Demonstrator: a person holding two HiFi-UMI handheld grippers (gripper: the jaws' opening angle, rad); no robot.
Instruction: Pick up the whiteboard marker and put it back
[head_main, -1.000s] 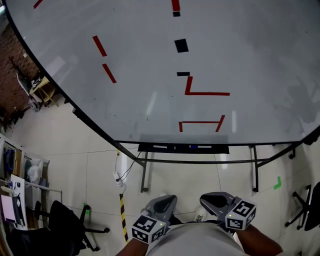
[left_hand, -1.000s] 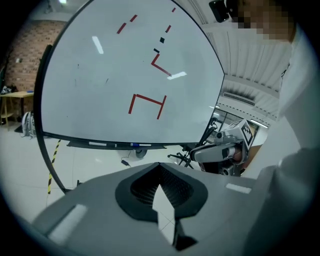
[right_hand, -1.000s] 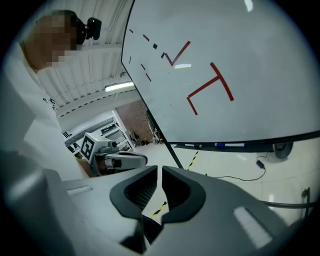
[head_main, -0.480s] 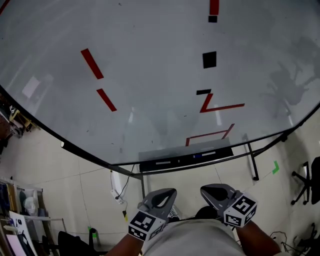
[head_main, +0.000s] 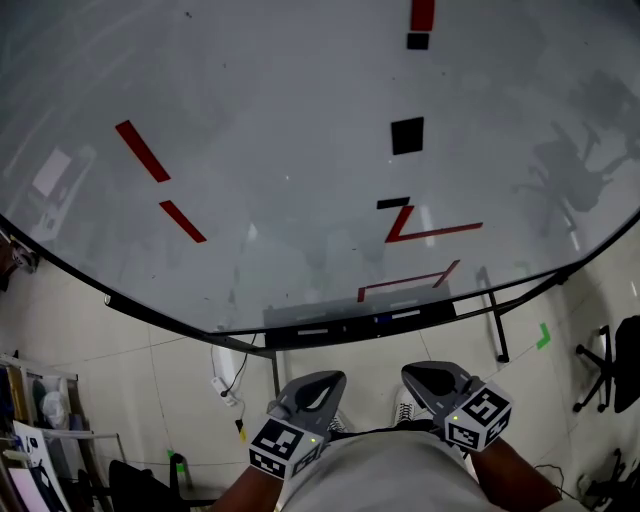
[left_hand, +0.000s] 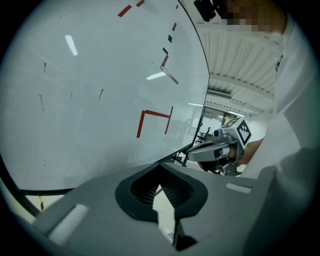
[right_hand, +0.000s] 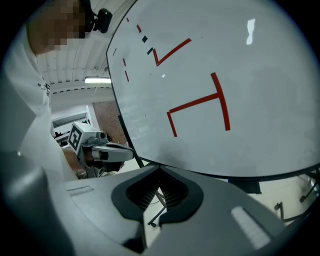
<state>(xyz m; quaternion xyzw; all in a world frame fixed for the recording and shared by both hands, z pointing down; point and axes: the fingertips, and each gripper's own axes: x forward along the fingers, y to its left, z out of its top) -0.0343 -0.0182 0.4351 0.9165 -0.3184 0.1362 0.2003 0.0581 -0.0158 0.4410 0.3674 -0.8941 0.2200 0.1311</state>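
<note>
Closer than a second ago, the whiteboard (head_main: 300, 150) fills nearly all of the head view, and its red tape marks (head_main: 430, 232) have shifted. Only that view shows the black tray (head_main: 350, 336) under the whiteboard's lower edge. Slim pale and blue shapes lie there, the whiteboard marker (head_main: 404, 315) among them, too small for detail. Well below the whiteboard, by the person's body, the left tool (head_main: 330, 380) and right tool (head_main: 412, 372) hang apart from the marker. Each gripper view shows its tool clenched on nothing.
</note>
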